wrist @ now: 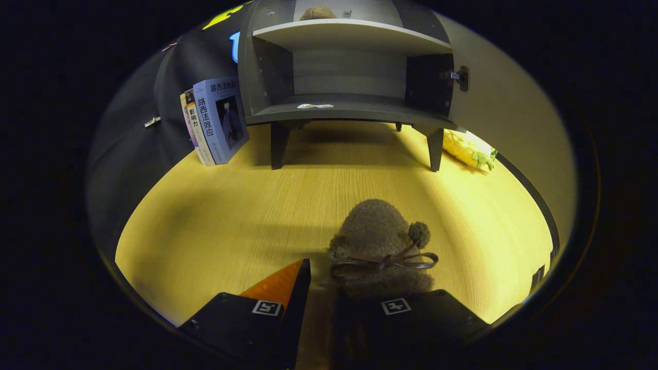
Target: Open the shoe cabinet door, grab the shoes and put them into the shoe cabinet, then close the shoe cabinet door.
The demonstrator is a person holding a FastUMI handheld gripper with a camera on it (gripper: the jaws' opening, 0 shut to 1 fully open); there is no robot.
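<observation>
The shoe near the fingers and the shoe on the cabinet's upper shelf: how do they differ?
The near shoe lies on the wooden floor at the hand-held gripper, partly under one finger; the far shoe sits inside the cabinet. The near shoe shows a bow and pompom; the far one shows just its top. Both look brown and fuzzy.

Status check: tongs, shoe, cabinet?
Tongs around fuzzy shoe, grip unconfirmed. Cabinet door open, another shoe on upper shelf. Floor path ahead unobstructed.

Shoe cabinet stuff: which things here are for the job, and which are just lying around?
For the job:
- fuzzy shoe, just ahead of the fingers
- shoe cabinet, door open
- second fuzzy shoe on the upper shelf

Just lying about:
- books beside the cabinet
- yellow plush toy
</observation>
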